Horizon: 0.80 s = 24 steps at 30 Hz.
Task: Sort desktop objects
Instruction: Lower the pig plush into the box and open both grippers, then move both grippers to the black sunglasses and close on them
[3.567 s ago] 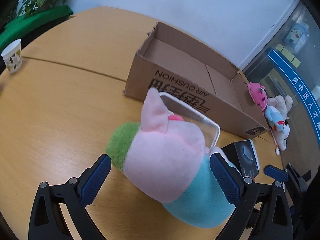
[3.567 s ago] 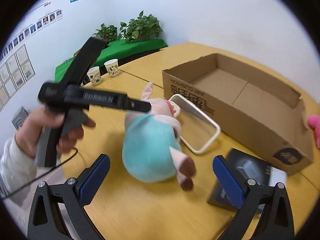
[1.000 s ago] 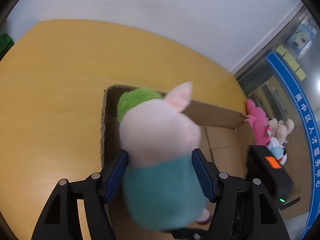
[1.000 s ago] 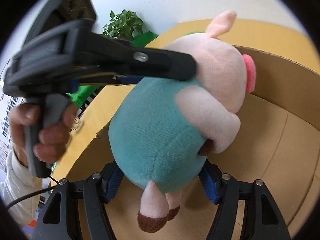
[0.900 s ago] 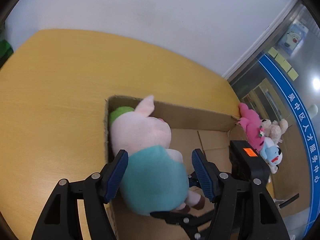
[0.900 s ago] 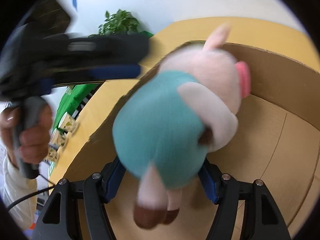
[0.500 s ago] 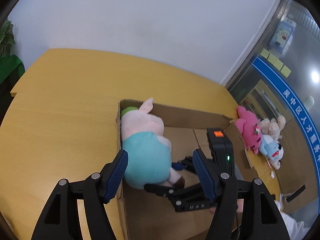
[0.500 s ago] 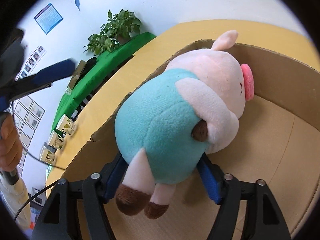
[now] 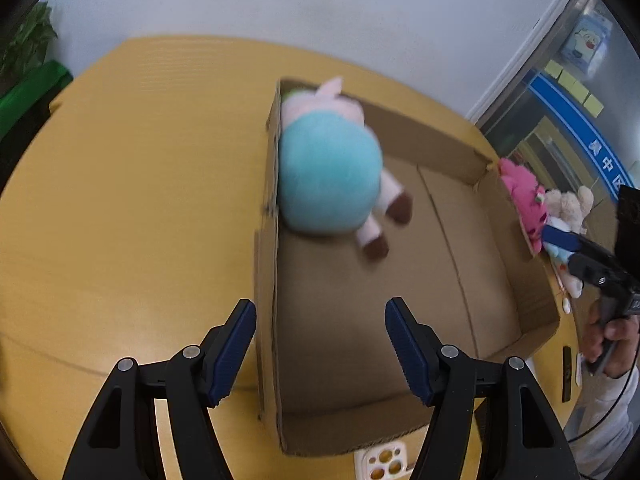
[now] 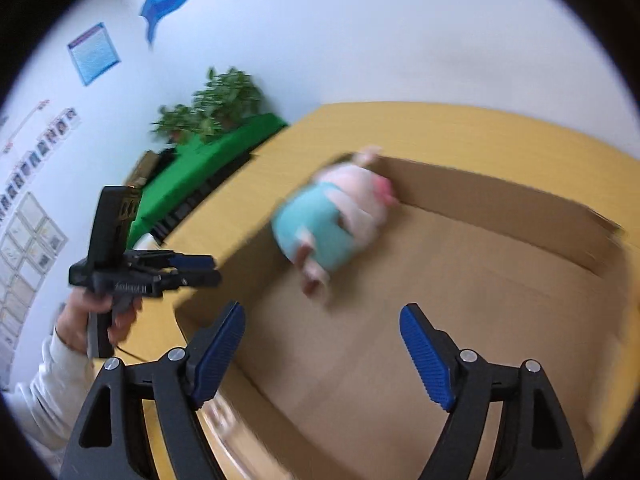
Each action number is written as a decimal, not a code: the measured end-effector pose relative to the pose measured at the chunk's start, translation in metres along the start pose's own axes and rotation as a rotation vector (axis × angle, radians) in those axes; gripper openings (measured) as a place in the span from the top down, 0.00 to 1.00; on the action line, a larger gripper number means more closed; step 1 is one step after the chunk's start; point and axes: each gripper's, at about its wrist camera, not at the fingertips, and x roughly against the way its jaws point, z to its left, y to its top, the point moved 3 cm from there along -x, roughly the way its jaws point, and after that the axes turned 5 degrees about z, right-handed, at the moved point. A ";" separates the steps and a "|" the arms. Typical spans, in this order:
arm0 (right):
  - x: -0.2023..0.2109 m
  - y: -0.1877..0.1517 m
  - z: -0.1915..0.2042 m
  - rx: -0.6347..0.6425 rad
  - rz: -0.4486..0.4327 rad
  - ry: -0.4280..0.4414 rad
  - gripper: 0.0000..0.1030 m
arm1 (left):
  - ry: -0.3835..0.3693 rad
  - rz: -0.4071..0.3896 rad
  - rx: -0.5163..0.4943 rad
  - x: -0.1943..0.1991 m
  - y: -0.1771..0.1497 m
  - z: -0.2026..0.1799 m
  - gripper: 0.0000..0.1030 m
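Note:
A plush pig (image 9: pixel 328 184) in a teal shirt lies on its side in the far left corner of the open cardboard box (image 9: pixel 496 320), free of both grippers. In the left wrist view my left gripper (image 9: pixel 320 318) hangs open above the box's near left wall, well back from the pig, nothing held. My right gripper (image 10: pixel 322 316) hovers over the box floor (image 10: pixel 440 320); its jaws are opening and nothing is between them. The pig (image 10: pixel 332 228) lies beyond its tips. Each view shows the other gripper off to the side: the right gripper (image 9: pixel 564 240), the left gripper (image 10: pixel 192 268).
Several small plush toys (image 9: pixel 528 200) lie on the wooden table (image 9: pixel 140 200) beyond the box's right wall. A white phone case (image 9: pixel 384 460) lies by the box's near end. A hand (image 10: pixel 100 316) grips the left tool. Plants (image 10: pixel 224 100) and a green cloth stand behind.
The left gripper let go of the pig and drew back toward the box's near end. The right gripper's jaws spread off the pig and pulled away. The pig now rests in the box corner.

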 end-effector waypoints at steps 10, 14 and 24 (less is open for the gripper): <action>0.033 -0.115 -0.066 -0.155 0.114 -0.161 0.23 | 0.054 0.039 0.021 -0.023 -0.043 -0.001 0.42; 0.027 -0.131 -0.068 -0.159 0.110 -0.186 0.22 | 0.047 0.041 0.037 -0.020 -0.049 -0.001 0.46; 0.022 -0.132 -0.060 -0.129 0.096 -0.202 0.22 | 0.056 0.038 0.045 -0.012 -0.052 -0.003 0.47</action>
